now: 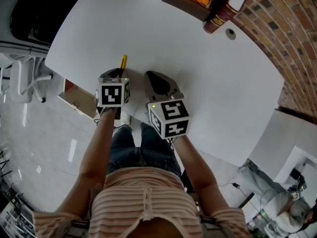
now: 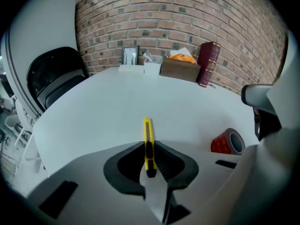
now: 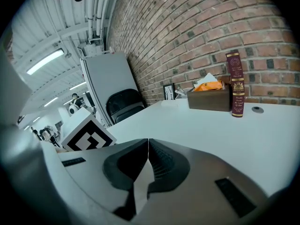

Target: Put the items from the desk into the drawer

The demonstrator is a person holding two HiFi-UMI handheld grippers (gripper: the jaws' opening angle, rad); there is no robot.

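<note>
A yellow utility knife [image 2: 147, 129] lies on the white desk [image 1: 198, 68], its near end between the pads of my left gripper [image 2: 149, 149]. The pads press on both of its sides, so the gripper is shut on it. In the head view the knife [image 1: 123, 61] sticks out beyond the left gripper [image 1: 114, 75] near the desk's front edge. Just to its right my right gripper [image 1: 157, 81] hovers over the desk. Its jaws [image 3: 148, 146] meet with nothing between them. A red tape roll [image 2: 228, 142] rests on the desk right of the knife.
An open drawer [image 1: 77, 100] shows below the desk's left edge. At the far side by the brick wall stand a dark red book [image 1: 220, 16], a brown box [image 1: 188, 1] with orange contents and small white containers [image 2: 152, 67]. A black chair [image 2: 54, 78] stands at the left.
</note>
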